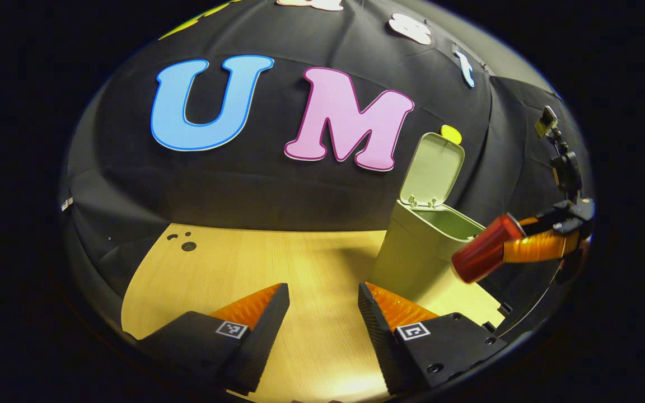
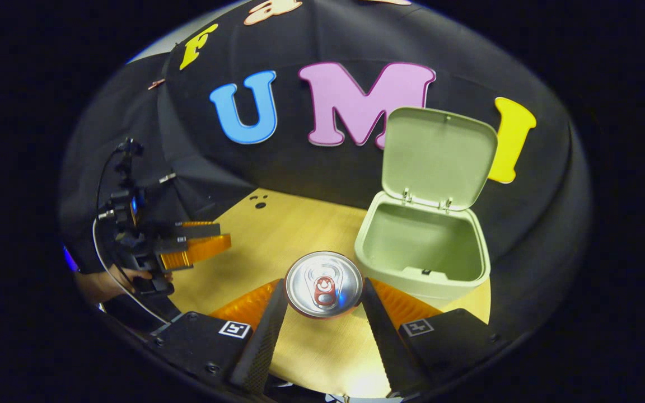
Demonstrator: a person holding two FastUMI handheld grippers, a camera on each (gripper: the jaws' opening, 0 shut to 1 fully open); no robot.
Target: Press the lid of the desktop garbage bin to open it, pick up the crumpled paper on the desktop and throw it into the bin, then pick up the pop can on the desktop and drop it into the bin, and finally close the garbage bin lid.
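Note:
The pale green bin (image 2: 420,274) stands on the wooden table with its lid (image 2: 439,157) raised upright at the back. My right gripper (image 2: 322,288) is shut on the red pop can (image 2: 324,284), whose silver top faces the camera just left of and in front of the bin's mouth. In the left gripper view the can (image 1: 482,252) hangs tilted in the air by the bin's (image 1: 420,252) right rim, held by the right gripper (image 1: 515,240). My left gripper (image 1: 322,313) is open over bare tabletop, left of the bin. It appears far left as the left gripper (image 2: 199,249), held by a hand (image 2: 104,282).
The light wooden table (image 1: 255,268) has small holes (image 1: 188,245) at its back left corner. Black cloth walls close in behind and on both sides. The table's right edge (image 1: 496,305) runs just past the bin.

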